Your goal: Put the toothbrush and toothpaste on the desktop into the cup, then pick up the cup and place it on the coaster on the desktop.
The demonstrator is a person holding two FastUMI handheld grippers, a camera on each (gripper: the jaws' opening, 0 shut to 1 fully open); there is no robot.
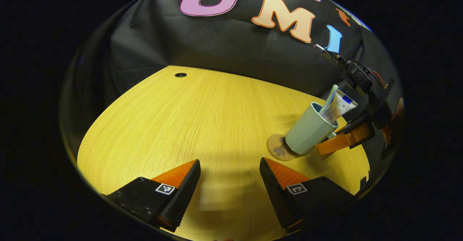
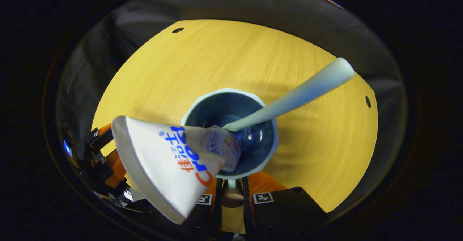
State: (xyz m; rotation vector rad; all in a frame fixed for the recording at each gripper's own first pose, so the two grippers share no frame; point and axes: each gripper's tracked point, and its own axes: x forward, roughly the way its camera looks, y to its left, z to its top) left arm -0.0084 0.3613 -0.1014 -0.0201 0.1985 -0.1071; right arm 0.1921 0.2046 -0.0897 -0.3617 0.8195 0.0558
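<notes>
Cup (image 1: 310,128): pale, faceted, tilted, carried by the right gripper (image 2: 231,192), whose two fingers pinch the near rim wall, one inside and one outside as far as the right gripper view lets me judge. Base hangs just over the coaster (image 1: 279,147); whether it touches is not clear.

Toothbrush (image 2: 293,97): inside cup, handle leaning out over the far rim, long axis slanting up and away from the right gripper.

Toothpaste (image 2: 170,163): inside cup, cap end down, flat crimped end fanning out toward the right gripper's camera.

Coaster: round, brown, flower print, flat on the desk (image 1: 202,125), directly beneath and slightly to the left-gripper side of the cup's base.

Left gripper (image 1: 230,181): released, fingers spread wide over bare desk, nothing between them; cup and coaster lie ahead and to its right.

Status, by judgement: both items loaded; remaining move is a short straight lowering and levelling of the cup onto the coaster. Right gripper is nearer.
</notes>
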